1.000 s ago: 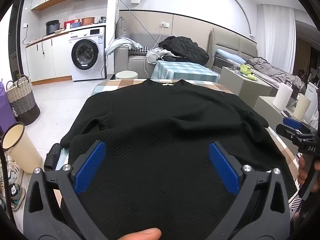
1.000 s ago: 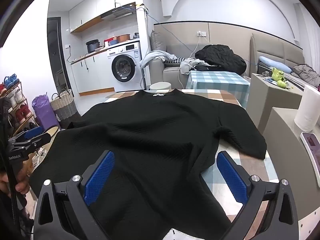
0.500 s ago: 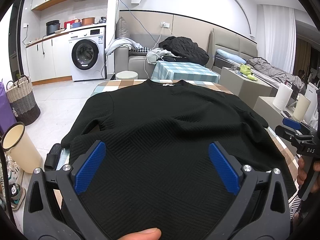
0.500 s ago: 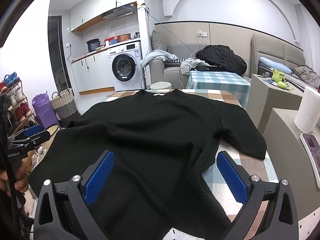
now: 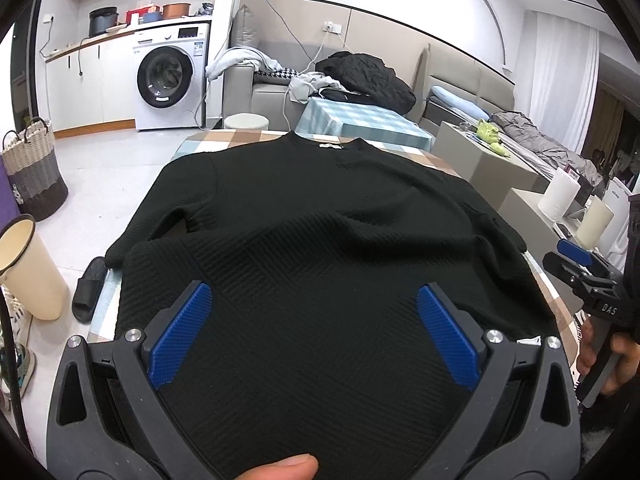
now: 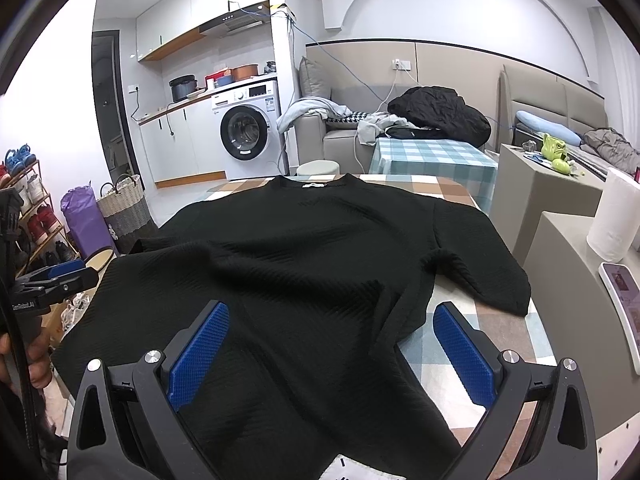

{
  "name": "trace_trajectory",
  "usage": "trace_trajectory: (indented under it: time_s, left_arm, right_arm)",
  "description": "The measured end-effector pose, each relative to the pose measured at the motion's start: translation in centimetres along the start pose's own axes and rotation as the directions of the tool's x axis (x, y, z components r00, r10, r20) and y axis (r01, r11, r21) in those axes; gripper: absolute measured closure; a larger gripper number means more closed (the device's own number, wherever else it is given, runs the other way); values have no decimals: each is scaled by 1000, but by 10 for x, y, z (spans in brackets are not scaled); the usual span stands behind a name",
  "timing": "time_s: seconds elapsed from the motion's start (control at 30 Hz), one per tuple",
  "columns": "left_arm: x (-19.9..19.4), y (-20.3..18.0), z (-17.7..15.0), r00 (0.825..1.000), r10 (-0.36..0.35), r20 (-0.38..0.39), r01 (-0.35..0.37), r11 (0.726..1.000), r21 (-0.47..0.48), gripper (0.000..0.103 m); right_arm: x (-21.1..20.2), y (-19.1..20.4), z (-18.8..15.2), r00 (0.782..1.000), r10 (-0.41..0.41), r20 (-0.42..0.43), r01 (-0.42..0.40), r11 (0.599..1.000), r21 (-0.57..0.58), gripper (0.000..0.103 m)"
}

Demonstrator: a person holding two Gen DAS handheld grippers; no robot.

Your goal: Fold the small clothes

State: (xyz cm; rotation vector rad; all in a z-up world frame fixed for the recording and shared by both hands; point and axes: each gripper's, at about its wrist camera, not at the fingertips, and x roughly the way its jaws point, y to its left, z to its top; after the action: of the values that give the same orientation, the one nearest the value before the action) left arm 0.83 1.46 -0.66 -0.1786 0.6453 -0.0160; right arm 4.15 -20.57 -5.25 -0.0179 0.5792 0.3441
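Black sweater [image 5: 320, 240] lies flat on the checked table [image 6: 460, 196], neck away from me, hem near, long axis running away from me. My left tongs [image 5: 314, 336] and right tongs [image 6: 330, 344] hover over the hem, both wide, holding nothing. Hem edge hidden below the frames.

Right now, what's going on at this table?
A person holds a tool in each hand over a black short-sleeved top spread flat on a checked table, collar at the far edge. The left tool hangs over the near hem, the right tool over the hem's right corner. Both are wide open and grip nothing. No fold shows yet, only some wrinkles across the middle.
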Motion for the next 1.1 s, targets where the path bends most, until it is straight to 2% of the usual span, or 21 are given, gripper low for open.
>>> trace_trajectory:
  time_s: [1.1]
  left_arm:
    - [-2,-4,-1,1000,13,9,-14,1000,19,1]
  right_arm:
    - [0,-6,1,1000,-16,3,16,1000,4,0]
